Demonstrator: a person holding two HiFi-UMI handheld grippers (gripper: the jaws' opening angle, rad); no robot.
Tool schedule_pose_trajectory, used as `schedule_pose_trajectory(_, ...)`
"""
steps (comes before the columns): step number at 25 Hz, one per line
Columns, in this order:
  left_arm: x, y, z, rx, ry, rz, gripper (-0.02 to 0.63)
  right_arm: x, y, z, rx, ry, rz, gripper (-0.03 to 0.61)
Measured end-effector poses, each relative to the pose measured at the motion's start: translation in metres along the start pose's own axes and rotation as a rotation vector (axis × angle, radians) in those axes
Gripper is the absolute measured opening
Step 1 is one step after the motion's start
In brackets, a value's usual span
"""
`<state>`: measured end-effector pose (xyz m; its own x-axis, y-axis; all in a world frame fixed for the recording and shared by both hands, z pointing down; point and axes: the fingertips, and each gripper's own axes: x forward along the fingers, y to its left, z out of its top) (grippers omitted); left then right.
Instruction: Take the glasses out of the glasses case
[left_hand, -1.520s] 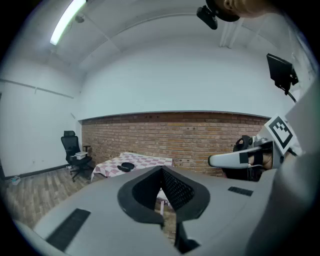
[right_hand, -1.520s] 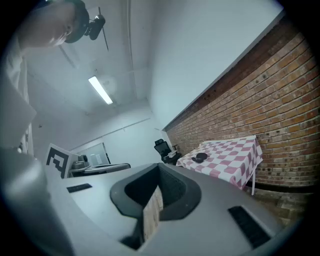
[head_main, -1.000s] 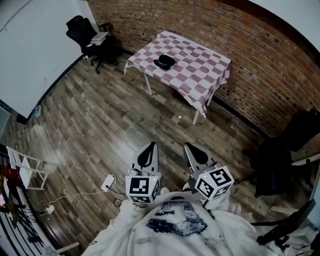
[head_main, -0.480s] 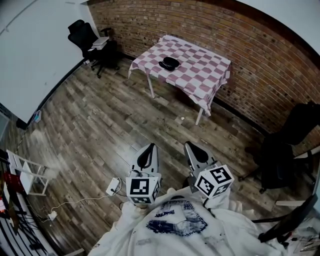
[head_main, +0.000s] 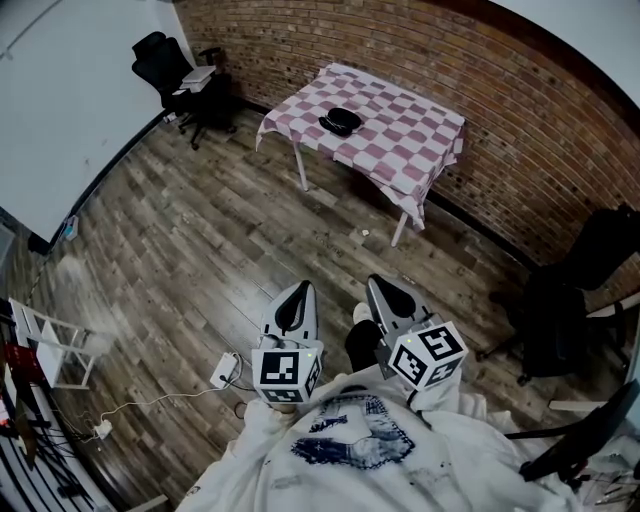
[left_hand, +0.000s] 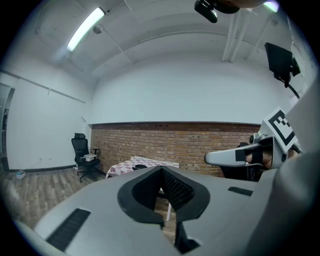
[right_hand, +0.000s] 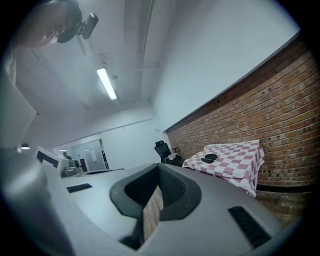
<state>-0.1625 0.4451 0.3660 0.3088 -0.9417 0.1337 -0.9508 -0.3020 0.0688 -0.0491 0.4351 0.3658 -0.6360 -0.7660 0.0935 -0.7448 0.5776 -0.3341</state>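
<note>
Grey left gripper is clenched, empty, well short of the checked table. Right gripper, just beside it, is also clenched and empty. Black case lies on that table, far from the 2 grippers.

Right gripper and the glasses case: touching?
Apart. The head view shows the right gripper held by the person's chest, and the glasses case far off on the checkered table, with wood floor between them.
</note>
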Motion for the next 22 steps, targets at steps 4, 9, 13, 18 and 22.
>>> schedule_pose_trajectory(4, 0.021, 0.009, 0.001, 0.007, 0.012, 0.002, 0.009, 0.022, -0.015, 0.004, 0.012, -0.001, -0.005, 0.014)
schedule_pose_trajectory(9, 0.068, 0.026, 0.004, 0.015, 0.034, 0.004, 0.009, 0.061, -0.044, 0.014, 0.027, -0.002, -0.008, 0.014)
schedule_pose_trajectory(13, 0.111, 0.038, 0.010, 0.027, 0.048, 0.000, 0.009, 0.093, -0.074, 0.027, 0.043, -0.005, -0.016, 0.014)
schedule_pose_trajectory(18, 0.162, 0.051, 0.021, 0.026, 0.063, -0.001, 0.009, 0.129, -0.106, 0.044, 0.056, 0.001, -0.020, 0.014)
schedule_pose_trajectory(22, 0.201, 0.055, 0.029, 0.029, 0.072, 0.001, 0.009, 0.152, -0.134, 0.057, 0.065, 0.004, -0.020, 0.014)
